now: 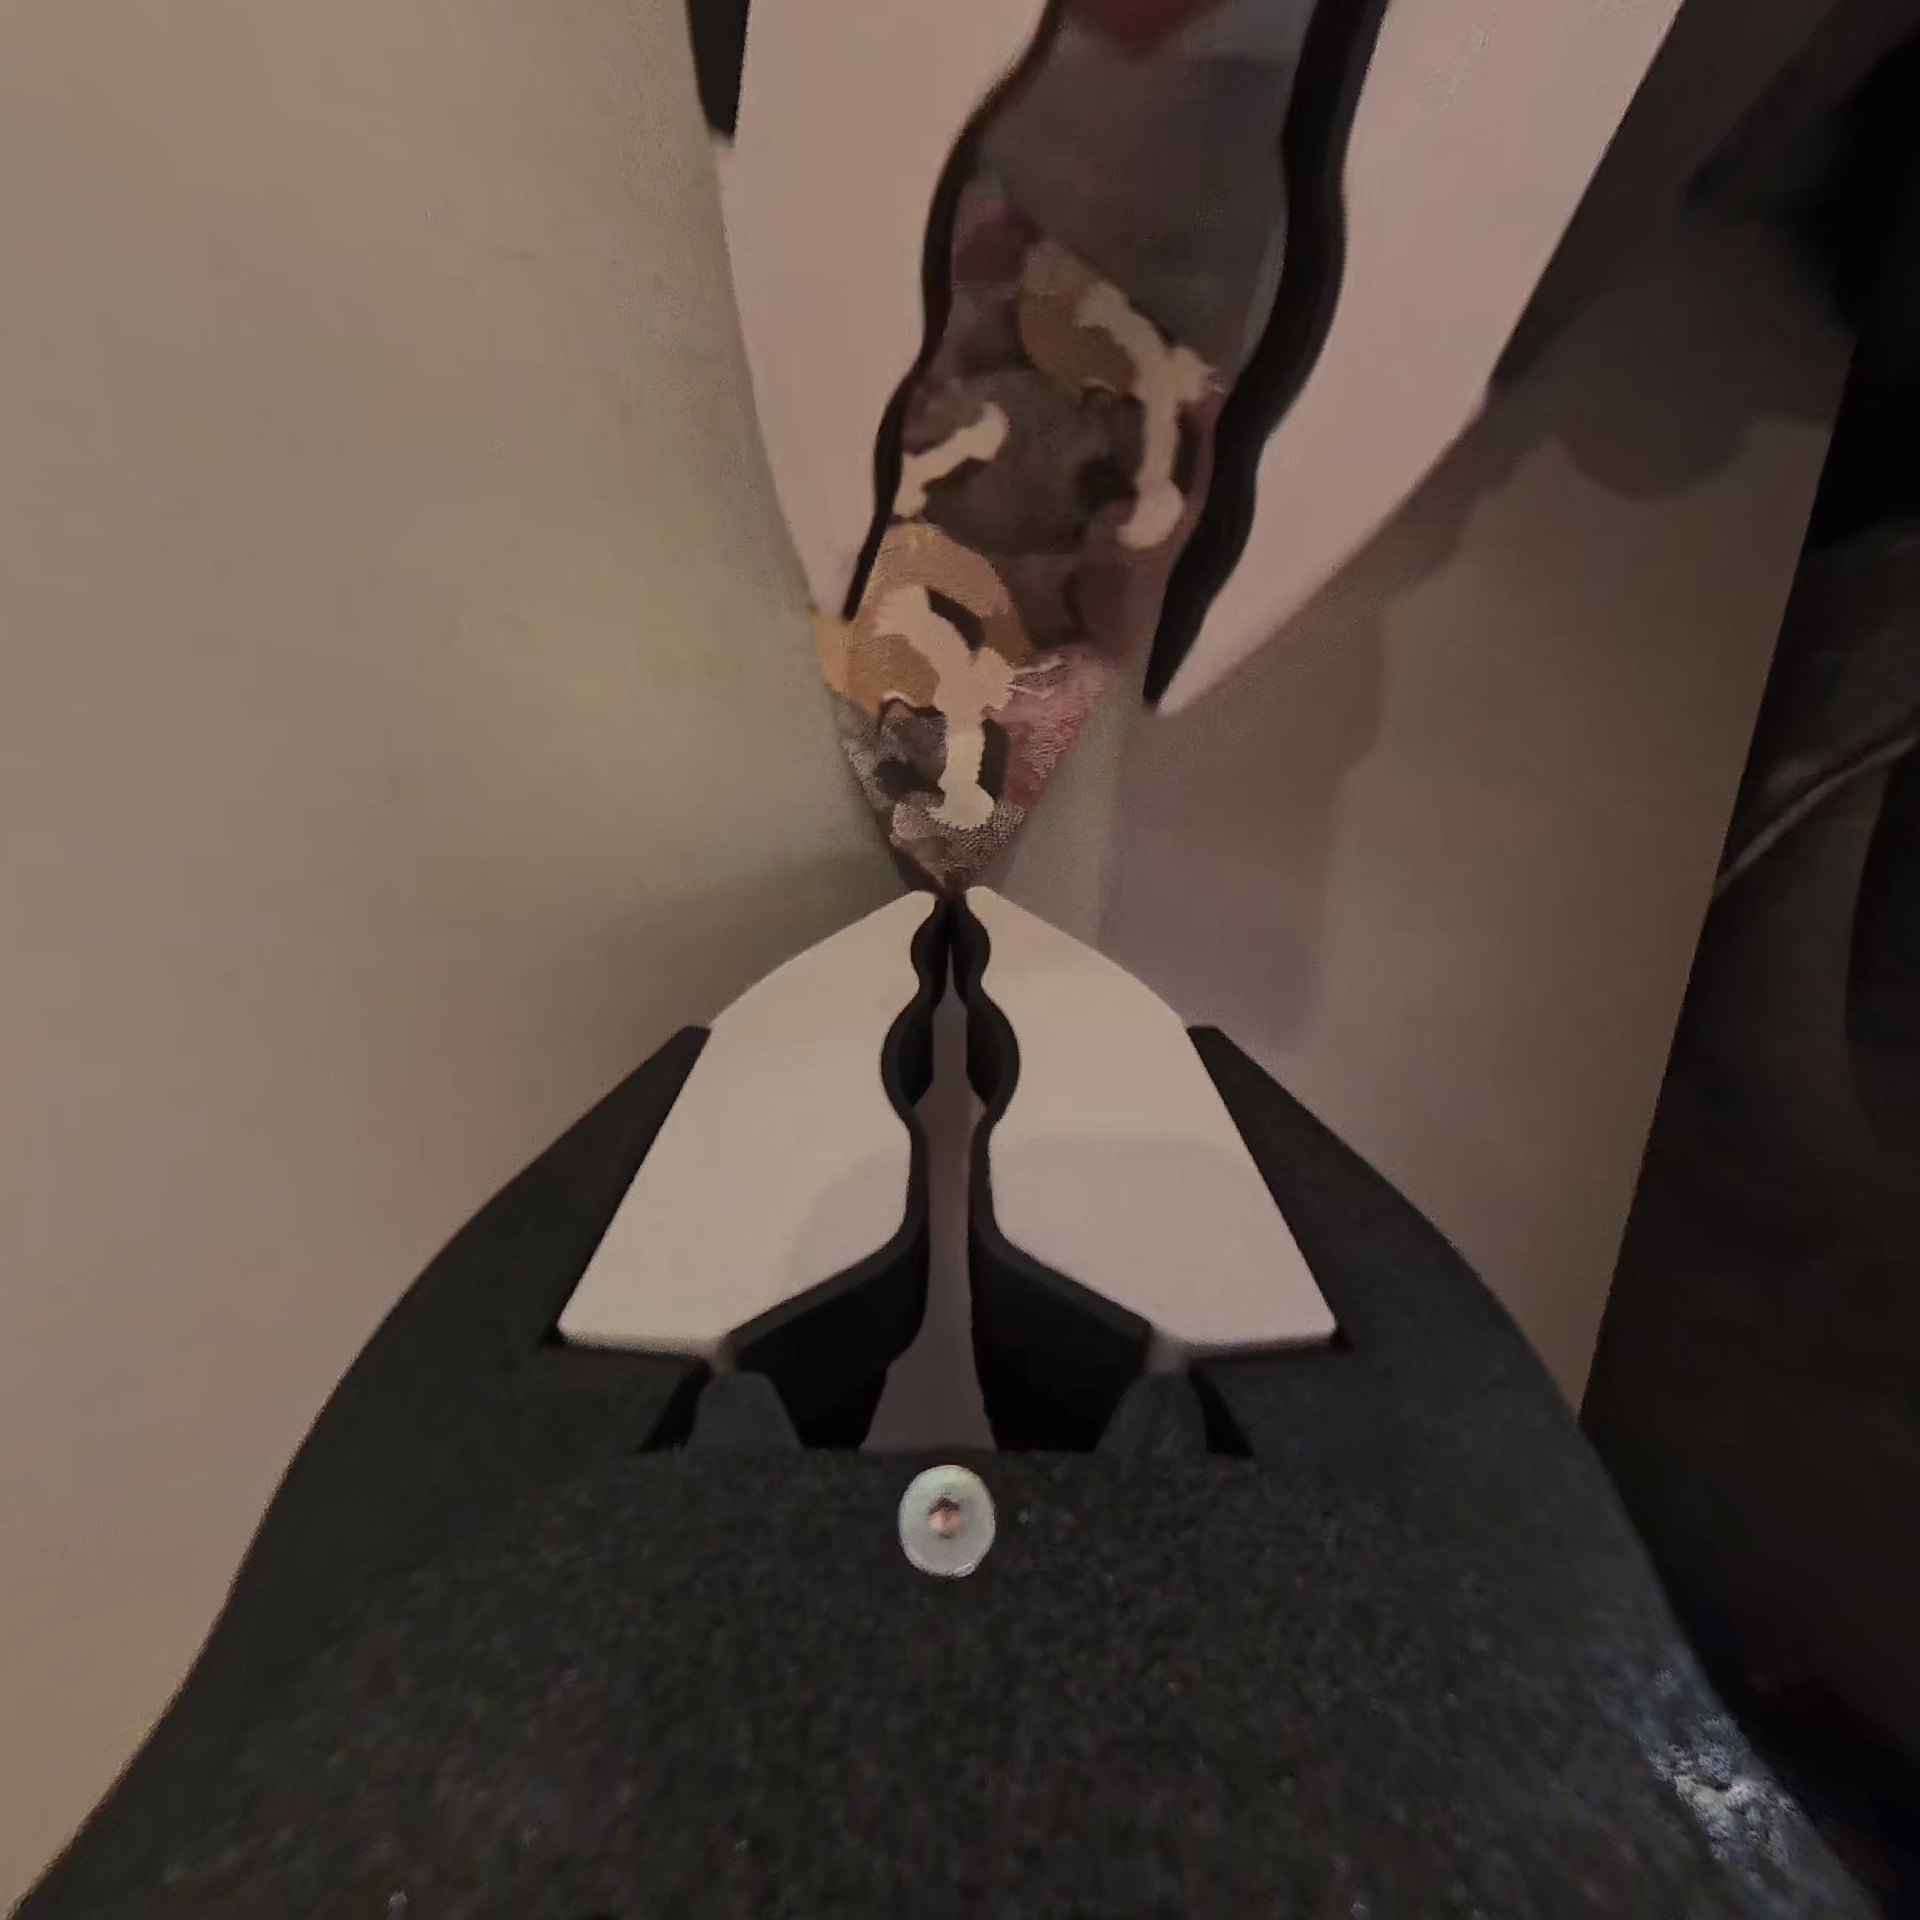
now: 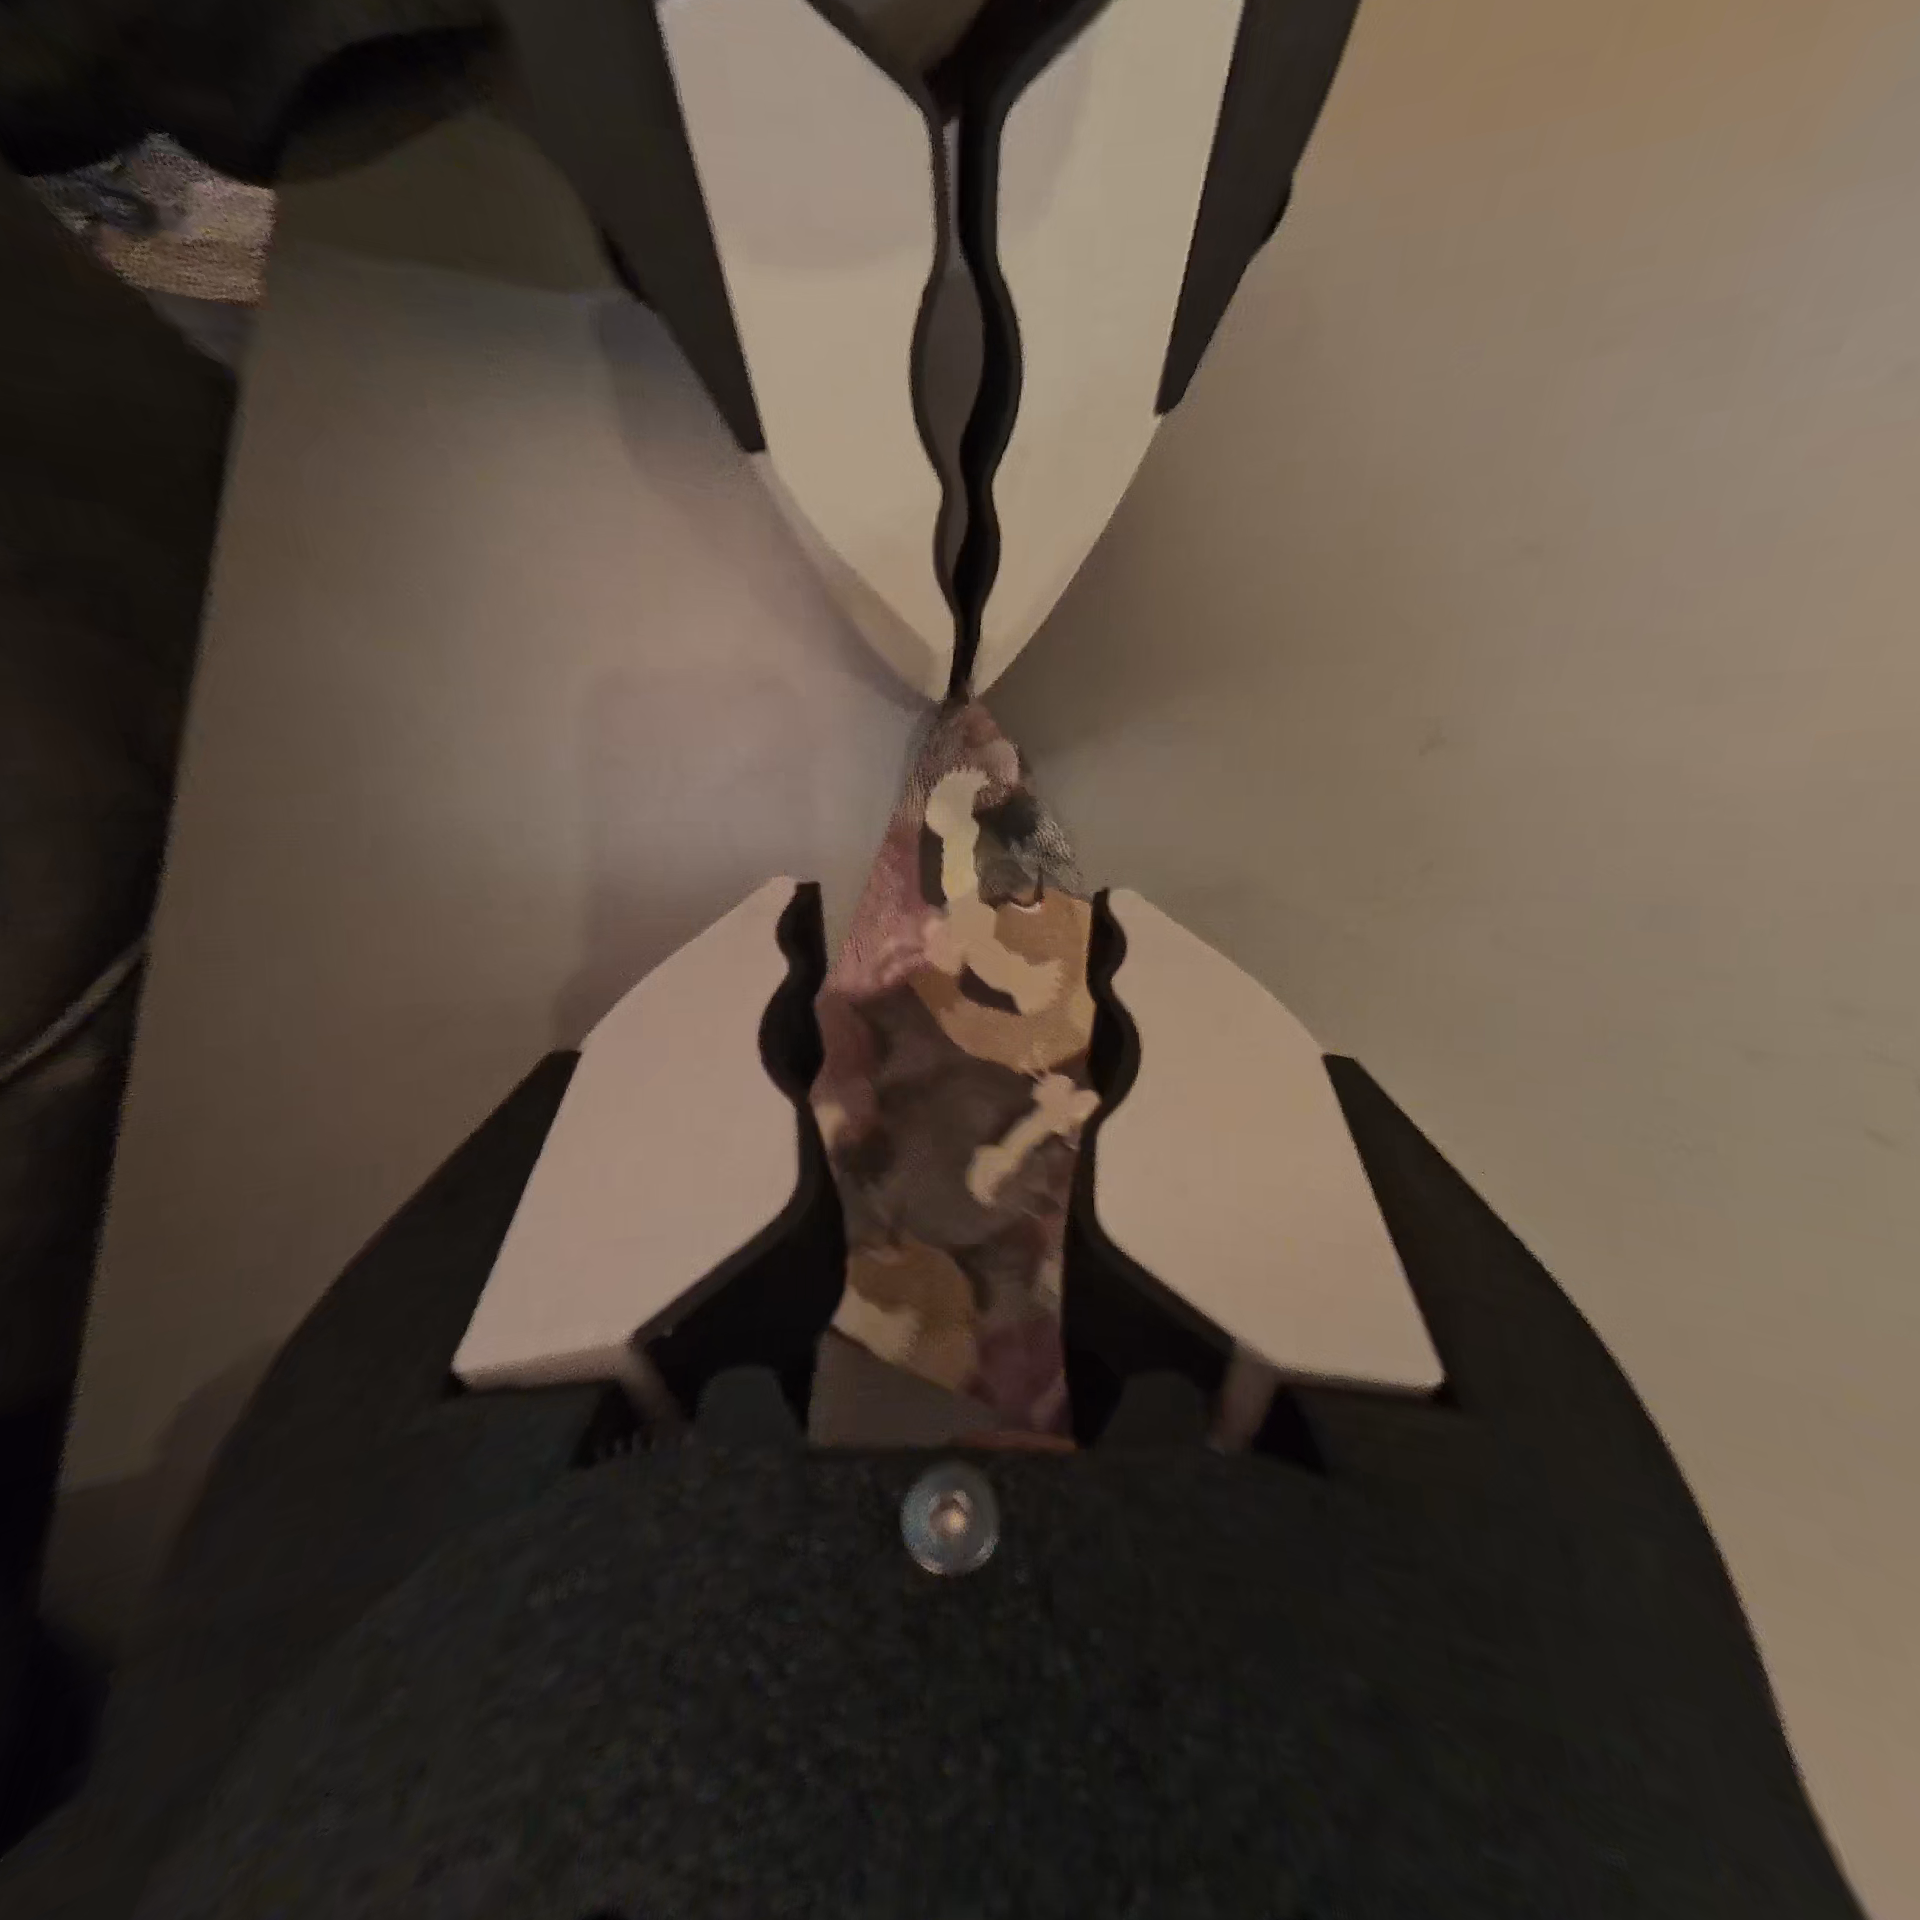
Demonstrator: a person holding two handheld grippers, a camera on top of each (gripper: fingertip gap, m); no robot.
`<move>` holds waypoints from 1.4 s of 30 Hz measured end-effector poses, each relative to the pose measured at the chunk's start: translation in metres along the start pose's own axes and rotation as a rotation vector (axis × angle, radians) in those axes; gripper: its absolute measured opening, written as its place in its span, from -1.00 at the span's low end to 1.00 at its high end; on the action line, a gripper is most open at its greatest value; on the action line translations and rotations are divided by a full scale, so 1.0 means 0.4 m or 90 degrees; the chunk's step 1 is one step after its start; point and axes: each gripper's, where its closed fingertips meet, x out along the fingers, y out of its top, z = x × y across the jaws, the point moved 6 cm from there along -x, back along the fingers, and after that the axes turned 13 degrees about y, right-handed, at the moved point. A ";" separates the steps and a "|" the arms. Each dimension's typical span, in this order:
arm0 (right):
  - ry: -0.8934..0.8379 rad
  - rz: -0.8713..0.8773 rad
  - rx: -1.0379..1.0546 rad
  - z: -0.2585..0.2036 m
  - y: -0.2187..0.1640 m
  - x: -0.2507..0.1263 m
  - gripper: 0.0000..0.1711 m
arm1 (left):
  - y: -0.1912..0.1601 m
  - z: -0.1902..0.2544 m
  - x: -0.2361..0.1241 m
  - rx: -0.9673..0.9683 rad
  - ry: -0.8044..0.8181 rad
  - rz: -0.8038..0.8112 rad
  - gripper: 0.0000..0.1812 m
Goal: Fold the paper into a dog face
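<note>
The paper [image 1: 961, 748] is printed with brown, cream and mauve dog shapes and lies on a pale table [image 1: 364, 623], narrowing to a point. My left gripper [image 1: 948, 909] is shut on that pointed tip. It also shows at the top of the right wrist view [image 2: 956, 686], pinching the same tip. My right gripper [image 2: 951, 899] is open, and its two fingers straddle the paper [image 2: 935, 1143], which shows in the gap between them. It enters the left wrist view from the top [image 1: 992, 660], facing my left gripper. The fingers hide the rest of the paper.
A dark bulky shape [image 1: 1818, 727] with a thin cable runs along the table's right side in the left wrist view, and on the left in the right wrist view [image 2: 83, 623]. The pale table [image 2: 1507, 623] spreads out to the other side.
</note>
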 end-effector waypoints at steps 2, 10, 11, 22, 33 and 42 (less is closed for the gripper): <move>0.007 -0.007 -0.011 0.003 0.009 -0.018 -0.53 | -0.013 -0.004 -0.007 0.030 -0.009 -0.018 -1.00; 0.059 -0.052 0.054 0.031 0.006 0.058 -1.00 | -0.008 -0.033 -0.010 0.024 -0.004 -0.039 -1.00; 0.031 -0.032 0.052 0.031 0.009 0.055 -1.00 | -0.009 -0.032 -0.008 0.017 -0.005 -0.034 -1.00; -0.098 -0.007 0.086 0.013 -0.018 0.072 -1.00 | 0.014 -0.012 -0.010 -0.043 -0.009 0.054 -1.00; -0.134 0.060 0.118 0.006 -0.029 0.076 -1.00 | 0.028 0.086 0.019 0.062 0.030 0.092 -1.00; -0.146 0.073 0.119 0.005 -0.031 0.078 -1.00 | 0.007 0.119 0.048 -0.029 0.002 0.068 -0.76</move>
